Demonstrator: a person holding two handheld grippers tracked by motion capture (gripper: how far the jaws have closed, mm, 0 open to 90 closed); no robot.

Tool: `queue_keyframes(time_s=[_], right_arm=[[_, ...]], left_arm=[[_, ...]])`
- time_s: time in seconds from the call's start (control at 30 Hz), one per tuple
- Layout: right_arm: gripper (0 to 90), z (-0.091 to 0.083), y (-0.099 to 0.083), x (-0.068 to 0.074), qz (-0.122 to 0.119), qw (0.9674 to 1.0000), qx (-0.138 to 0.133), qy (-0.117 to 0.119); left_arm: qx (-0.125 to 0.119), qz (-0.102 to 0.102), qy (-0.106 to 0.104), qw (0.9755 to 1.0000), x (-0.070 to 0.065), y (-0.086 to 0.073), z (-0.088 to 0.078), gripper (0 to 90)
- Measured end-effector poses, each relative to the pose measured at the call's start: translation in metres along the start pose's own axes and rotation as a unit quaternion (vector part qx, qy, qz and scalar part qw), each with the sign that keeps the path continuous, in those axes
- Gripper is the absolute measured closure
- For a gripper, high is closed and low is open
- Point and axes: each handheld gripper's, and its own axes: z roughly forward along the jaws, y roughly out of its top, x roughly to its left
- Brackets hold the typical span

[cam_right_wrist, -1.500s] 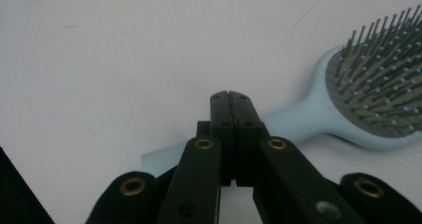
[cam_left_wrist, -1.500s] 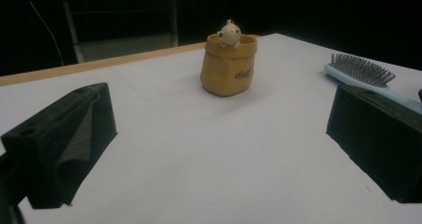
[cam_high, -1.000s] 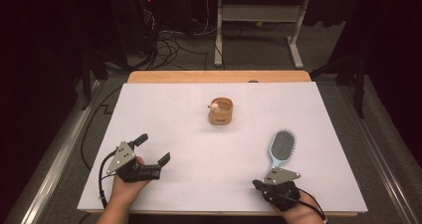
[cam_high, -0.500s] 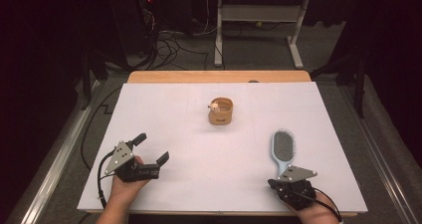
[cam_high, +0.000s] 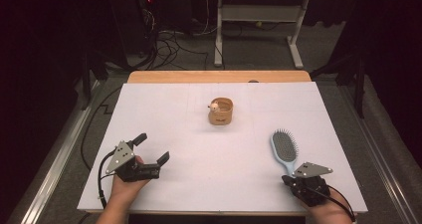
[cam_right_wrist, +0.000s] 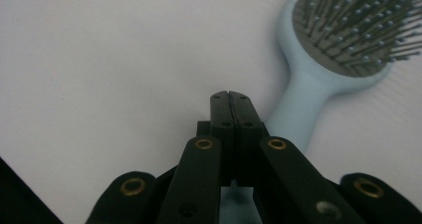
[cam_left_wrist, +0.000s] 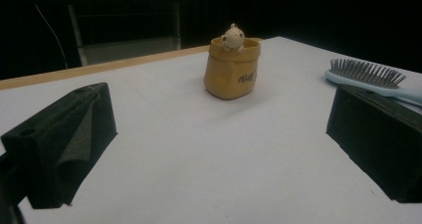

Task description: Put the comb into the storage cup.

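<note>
Nearby, bristled pale-blue oval hairbrush (cam_high: 284, 148) lies flat.

White table (cam_high: 164, 114), tan pouch (cam_high: 221, 112), blue hairbrush (cam_high: 284, 149)

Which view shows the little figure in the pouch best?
The left gripper view: the figure sits close and side-on, peeking over the pouch rim. In the high view it is only a small pale blob at the pouch's left rim.
</note>
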Motion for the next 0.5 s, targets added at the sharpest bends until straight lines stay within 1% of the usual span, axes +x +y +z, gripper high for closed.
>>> queue_keyframes(time_s=[0.03, 0.07, 0.1, 0.13, 0.17, 0.23, 0.27, 0.3, 0.33, 0.37, 0.4, 0.43, 0.47, 0.5], right_arm=[[90.0, -0.001, -0.001, -0.002, 0.003, 1.0, 0.0, -0.002], [90.0, -0.002, -0.003, -0.006, 0.005, 1.0, 0.0, -0.006], [90.0, -0.003, -0.005, -0.01, 0.012, 0.9999, 0.0, -0.012], [90.0, -0.003, -0.005, -0.01, 0.012, 0.9999, 0.0, -0.012], [90.0, -0.003, -0.006, -0.015, 0.015, 0.9997, 0.002, -0.021], [90.0, -0.003, -0.006, -0.019, 0.02, 0.9996, -0.001, -0.021], [90.0, -0.003, -0.006, -0.019, 0.02, 0.9996, -0.001, -0.021], [90.0, -0.004, -0.006, -0.021, 0.021, 0.9993, 0.0, -0.03], [90.0, -0.004, -0.006, -0.021, 0.021, 0.9993, 0.0, -0.03], [90.0, -0.003, -0.006, -0.022, 0.017, 0.9991, 0.001, -0.039], [90.0, -0.003, -0.006, -0.022, 0.017, 0.9991, 0.001, -0.039], [90.0, -0.003, -0.006, -0.022, 0.016, 0.9991, 0.002, -0.04], [90.0, -0.003, -0.006, -0.023, 0.012, 0.9987, 0.006, -0.049], [90.0, -0.004, -0.006, -0.024, 0.011, 0.9986, 0.008, -0.05]], left_arm=[[0.001, 0.005, -0.001, 1.0, 0.0, 0.0, 0.0, 0.3], [0.001, 0.002, -0.002, 1.0, 0.0, -0.001, 0.0, 0.3], [0.002, 0.006, -0.002, 1.0, 0.0, -0.001, 0.0, 0.3], [0.002, 0.006, -0.002, 1.0, 0.0, -0.001, 0.0, 0.3], [0.001, 0.004, 0.0, 1.0, 0.0, -0.001, 0.0, 0.3], [0.001, 0.002, 0.002, 1.0, 0.0, -0.001, 0.001, 0.3], [0.002, 0.004, 0.002, 1.0, 0.0, -0.001, 0.001, 0.3], [0.002, 0.009, 0.003, 1.0, 0.001, -0.001, 0.001, 0.3], [0.002, 0.01, 0.004, 0.9999, 0.001, -0.002, 0.001, 0.3], [0.003, 0.012, 0.005, 0.9999, 0.002, -0.002, 0.001, 0.3], [0.003, 0.011, 0.006, 0.9999, 0.002, -0.002, 0.001, 0.3], [0.003, 0.007, 0.007, 0.9999, 0.001, -0.003, 0.001, 0.3], [0.004, 0.009, 0.007, 0.9999, 0.002, -0.003, 0.001, 0.3], [0.007, 0.013, 0.006, 0.9999, 0.002, -0.003, 0.001, 0.3]])
